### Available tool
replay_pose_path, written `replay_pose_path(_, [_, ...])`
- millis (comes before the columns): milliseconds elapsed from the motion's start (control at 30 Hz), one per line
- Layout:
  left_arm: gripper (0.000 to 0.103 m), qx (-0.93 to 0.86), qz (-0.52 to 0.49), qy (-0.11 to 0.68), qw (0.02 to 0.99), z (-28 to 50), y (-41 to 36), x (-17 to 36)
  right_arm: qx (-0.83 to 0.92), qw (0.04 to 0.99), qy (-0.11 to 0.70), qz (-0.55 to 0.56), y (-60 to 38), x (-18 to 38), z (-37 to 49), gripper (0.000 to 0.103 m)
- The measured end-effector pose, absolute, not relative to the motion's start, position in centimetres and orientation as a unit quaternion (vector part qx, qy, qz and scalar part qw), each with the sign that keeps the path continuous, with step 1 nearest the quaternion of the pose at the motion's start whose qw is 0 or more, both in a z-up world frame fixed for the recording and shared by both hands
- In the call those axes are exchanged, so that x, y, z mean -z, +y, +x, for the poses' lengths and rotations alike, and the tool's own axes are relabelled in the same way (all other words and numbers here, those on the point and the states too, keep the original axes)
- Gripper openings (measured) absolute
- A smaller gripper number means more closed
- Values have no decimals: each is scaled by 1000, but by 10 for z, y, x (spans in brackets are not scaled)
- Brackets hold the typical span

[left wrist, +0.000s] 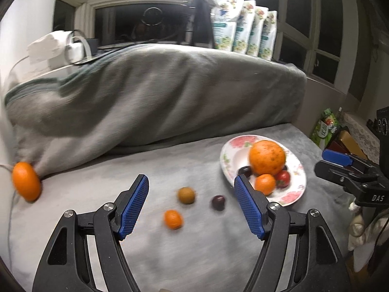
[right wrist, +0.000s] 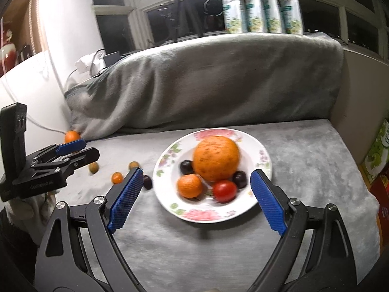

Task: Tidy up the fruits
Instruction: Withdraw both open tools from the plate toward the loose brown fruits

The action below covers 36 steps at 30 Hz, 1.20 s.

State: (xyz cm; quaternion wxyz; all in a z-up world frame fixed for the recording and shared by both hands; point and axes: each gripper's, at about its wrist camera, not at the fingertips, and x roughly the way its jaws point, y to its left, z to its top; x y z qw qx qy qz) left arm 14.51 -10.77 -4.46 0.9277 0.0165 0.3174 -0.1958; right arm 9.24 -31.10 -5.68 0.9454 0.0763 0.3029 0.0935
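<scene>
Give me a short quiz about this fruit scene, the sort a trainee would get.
1. True or false: the big orange lies on the grey cover, outside the flowered plate.
2. Which round red fruit sits at the front of the plate? A) tomato B) apple C) strawberry
3. Fill in: the left gripper is ____, with nothing between its blue pads.

Key
1. False: it sits in the plate, with the small mandarin and two dark plums.
2. A.
3. Open. The right gripper is open too. A small orange fruit, a brownish fruit and a loose plum lie on the cover ahead of the left gripper.
</scene>
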Motion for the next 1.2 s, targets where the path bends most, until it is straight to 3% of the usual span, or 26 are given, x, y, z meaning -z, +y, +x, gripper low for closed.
replay_pose_path(567, [73, 116, -33, 331, 936, 148, -14, 63, -181, 930, 317, 42, -240, 62, 106, 92])
replay_pose_path(700, [72, 113, -39, 336, 934, 149, -5, 70, -200, 923, 328, 33, -224, 65, 113, 82])
replay_pose_path(833, [72, 114, -42, 340, 933, 148, -1, 74, -213, 918, 335, 28, -209, 70, 119, 79])
replay_pose_path(900, [65, 116, -42, 343, 931, 148, 1, 77, -219, 915, 339, 24, -204, 71, 123, 69])
replay_pose_path(1033, [63, 118, -46, 347, 929, 150, 4, 82, -225, 910, 348, 15, -196, 75, 134, 63])
replay_pose_path(1100, [58, 120, -46, 350, 928, 150, 5, 85, -226, 906, 358, 10, -193, 77, 143, 53])
replay_pose_path(1200, [56, 123, -49, 354, 926, 152, 7, 89, -227, 901, 370, 6, -190, 80, 155, 50])
